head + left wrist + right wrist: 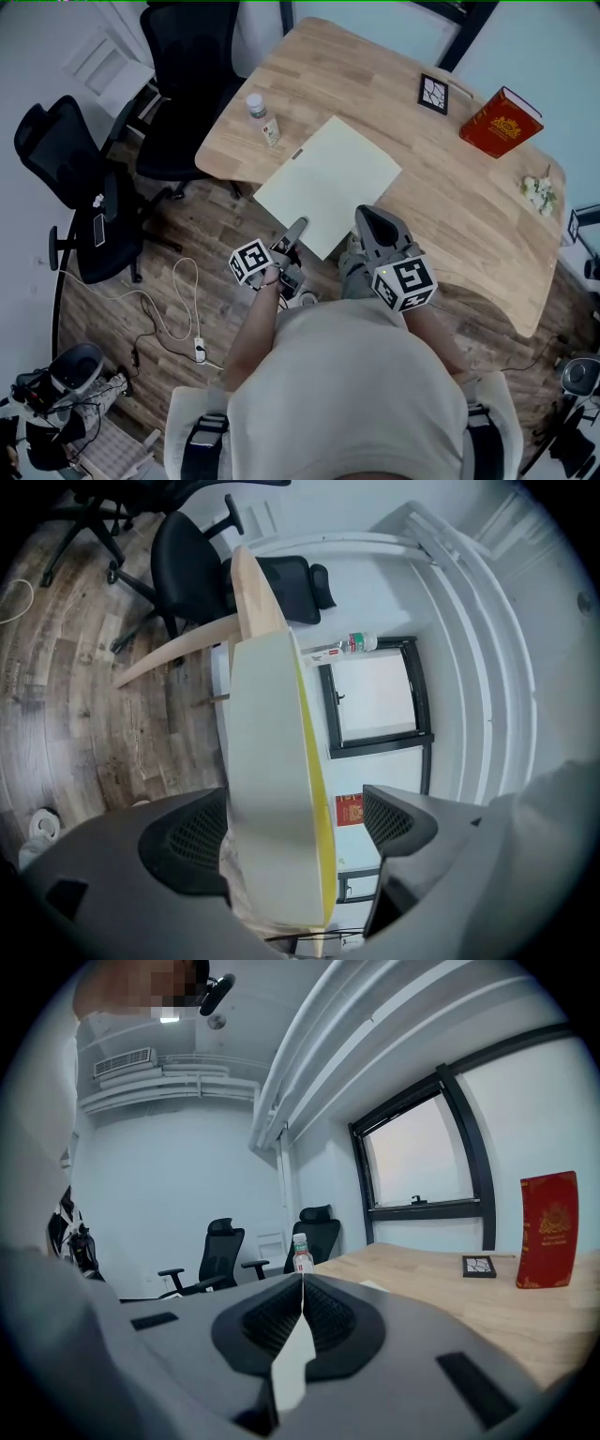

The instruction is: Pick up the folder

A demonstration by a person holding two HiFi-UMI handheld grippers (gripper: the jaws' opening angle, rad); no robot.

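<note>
A pale yellow folder lies flat on the wooden table, and its near corner sticks out past the table's front edge. My right gripper sits at that corner. In the right gripper view its jaws are shut on a thin pale sliver of the folder. My left gripper is at the folder's near left edge. In the left gripper view the folder runs edge-on between the wide-open jaws, close to the left pad and apart from the right pad.
On the table stand a small bottle, a framed picture, an upright red book and a small white bunch of flowers. Two black office chairs stand on the wood floor to the left, with cables nearby.
</note>
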